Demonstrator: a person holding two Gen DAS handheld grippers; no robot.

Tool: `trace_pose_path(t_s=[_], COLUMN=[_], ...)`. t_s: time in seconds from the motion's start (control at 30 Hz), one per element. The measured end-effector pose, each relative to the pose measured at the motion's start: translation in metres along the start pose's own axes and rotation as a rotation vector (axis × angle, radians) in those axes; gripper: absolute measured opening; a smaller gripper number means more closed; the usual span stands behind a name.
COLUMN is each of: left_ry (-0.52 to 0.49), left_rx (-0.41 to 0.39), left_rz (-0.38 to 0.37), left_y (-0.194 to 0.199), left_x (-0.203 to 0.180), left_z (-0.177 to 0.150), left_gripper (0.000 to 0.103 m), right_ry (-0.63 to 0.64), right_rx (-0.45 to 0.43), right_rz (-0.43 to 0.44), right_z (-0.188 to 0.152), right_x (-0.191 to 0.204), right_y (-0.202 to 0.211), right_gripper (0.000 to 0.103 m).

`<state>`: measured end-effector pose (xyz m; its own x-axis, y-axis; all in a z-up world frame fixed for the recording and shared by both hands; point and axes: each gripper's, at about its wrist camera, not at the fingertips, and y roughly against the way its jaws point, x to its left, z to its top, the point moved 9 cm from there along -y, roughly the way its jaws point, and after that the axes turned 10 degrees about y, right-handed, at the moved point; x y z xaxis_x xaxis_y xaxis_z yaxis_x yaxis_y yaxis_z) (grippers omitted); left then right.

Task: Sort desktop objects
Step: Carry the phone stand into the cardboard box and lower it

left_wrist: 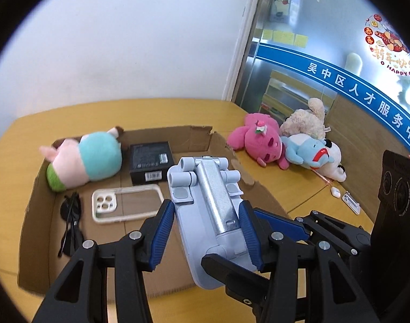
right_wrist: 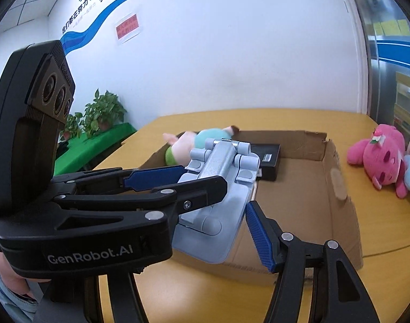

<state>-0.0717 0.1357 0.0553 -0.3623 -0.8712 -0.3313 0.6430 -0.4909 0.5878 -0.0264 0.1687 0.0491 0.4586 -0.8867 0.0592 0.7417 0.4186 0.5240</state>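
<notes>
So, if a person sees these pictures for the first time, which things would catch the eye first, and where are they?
First comes the pale blue folding stand, held up in the foreground between the blue pads of the left gripper, just in front of the cardboard box. Next, the bright pink plush toy lies on the yellow table to the right of the box, and a pink-and-teal plush lies inside the box, at its far left corner.

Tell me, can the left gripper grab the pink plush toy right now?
Probably not. The left gripper is clamped on the blue phone stand, so its jaws are full. The pink plush toy lies uncovered on the table beyond the cardboard box.
</notes>
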Motion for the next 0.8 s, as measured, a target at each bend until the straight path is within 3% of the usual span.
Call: trace_pose_path(t_s=[0.17,0.37,0.6,0.8], left_ry=[-0.015,0.007,0.137,0.211], left_rx=[0.016,0.093,0.281,0.417], left_rz=[-0.014,-0.015,-0.011,0.007], left_y=[-0.035,-0.088,-0.153,-0.181], left_x=[-0.006,-0.002,0.019,0.029], left_z=[0.023,0.029,0.005,-0.023], left_gripper=[0.049,0.049,0.049,0.049], right_ry=[-0.036,-0.077,-0.128,-0.217], right_rx=[0.014,0.081,0.241,0.386], right_rz=[-0.017,-0.019,0.014,0.039], right_z=[0.017,0.016,-0.013,-0.047], right_x=[-0.035,-0.073,-0.109,-0.123], right_y=[-0.020,-0.054,-0.105,-0.131], right_gripper=[0.060,0.060,0.060,0.059])
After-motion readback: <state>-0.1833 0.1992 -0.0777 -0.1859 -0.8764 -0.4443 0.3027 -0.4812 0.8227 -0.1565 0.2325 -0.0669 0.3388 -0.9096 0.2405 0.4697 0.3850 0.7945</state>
